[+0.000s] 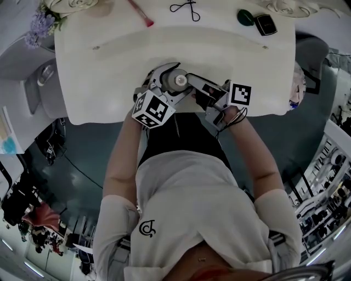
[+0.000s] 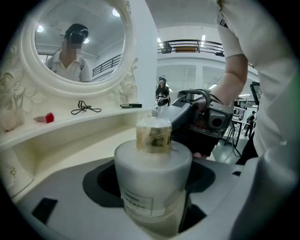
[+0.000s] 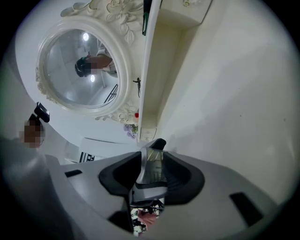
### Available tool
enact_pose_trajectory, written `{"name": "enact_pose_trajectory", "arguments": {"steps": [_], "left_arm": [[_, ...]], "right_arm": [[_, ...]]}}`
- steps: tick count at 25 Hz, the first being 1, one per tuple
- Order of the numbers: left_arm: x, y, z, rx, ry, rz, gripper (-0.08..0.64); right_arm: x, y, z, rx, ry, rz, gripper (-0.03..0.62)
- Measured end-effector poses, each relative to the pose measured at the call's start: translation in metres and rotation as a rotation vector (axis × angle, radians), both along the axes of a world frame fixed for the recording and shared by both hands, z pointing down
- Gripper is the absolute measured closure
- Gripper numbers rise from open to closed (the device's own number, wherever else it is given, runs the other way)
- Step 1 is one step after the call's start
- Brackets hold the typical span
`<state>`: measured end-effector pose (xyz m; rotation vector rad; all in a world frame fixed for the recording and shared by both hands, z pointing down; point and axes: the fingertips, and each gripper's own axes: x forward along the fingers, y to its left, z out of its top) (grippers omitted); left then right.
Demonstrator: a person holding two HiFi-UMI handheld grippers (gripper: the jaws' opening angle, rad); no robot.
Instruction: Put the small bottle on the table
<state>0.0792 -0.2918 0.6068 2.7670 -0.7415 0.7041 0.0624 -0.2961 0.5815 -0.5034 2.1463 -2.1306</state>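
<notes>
A frosted white bottle (image 1: pixel 179 81) (image 2: pixel 151 176) with a clear cap (image 2: pixel 153 135) stands upright between the jaws of my left gripper (image 1: pixel 167 83) (image 2: pixel 152 190), which is shut on its wide body. It hangs just over the near edge of the white dressing table (image 1: pixel 109 66). My right gripper (image 1: pixel 190 83) (image 2: pixel 180 111) comes in from the right at the bottle's top. In the right gripper view its black pads (image 3: pixel 176 173) press on the clear cap (image 3: pixel 152 165), so my right gripper (image 3: pixel 151 172) is shut on it.
An oval mirror (image 2: pixel 77 42) in a carved white frame stands at the back of the table. On the raised rear shelf lie a red-tipped brush (image 1: pixel 141 13), a black wire clip (image 1: pixel 185 7), a dark green item (image 1: pixel 245 17) and a black case (image 1: pixel 266 24). Purple flowers (image 1: pixel 41 24) sit at the far left.
</notes>
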Motion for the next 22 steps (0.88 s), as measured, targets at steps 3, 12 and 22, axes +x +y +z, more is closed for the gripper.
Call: {"name": "enact_pose_trajectory", "arguments": {"steps": [3, 12, 22], "left_arm": [[0.0, 0.003, -0.001, 0.012, 0.005, 0.013, 0.21], [-0.01, 0.005, -0.012, -0.043, 0.049, -0.007, 0.167], [-0.028, -0.001, -0.116, 0.118, 0.187, -0.133, 0.217]], "right_arm": [[-0.001, 0.004, 0.0, 0.026, 0.019, -0.019, 0.443], [-0.004, 0.006, -0.004, 0.037, 0.092, -0.063, 0.481], [0.008, 0.002, -0.08, 0.187, 0.067, 0.022, 0.586]]}}
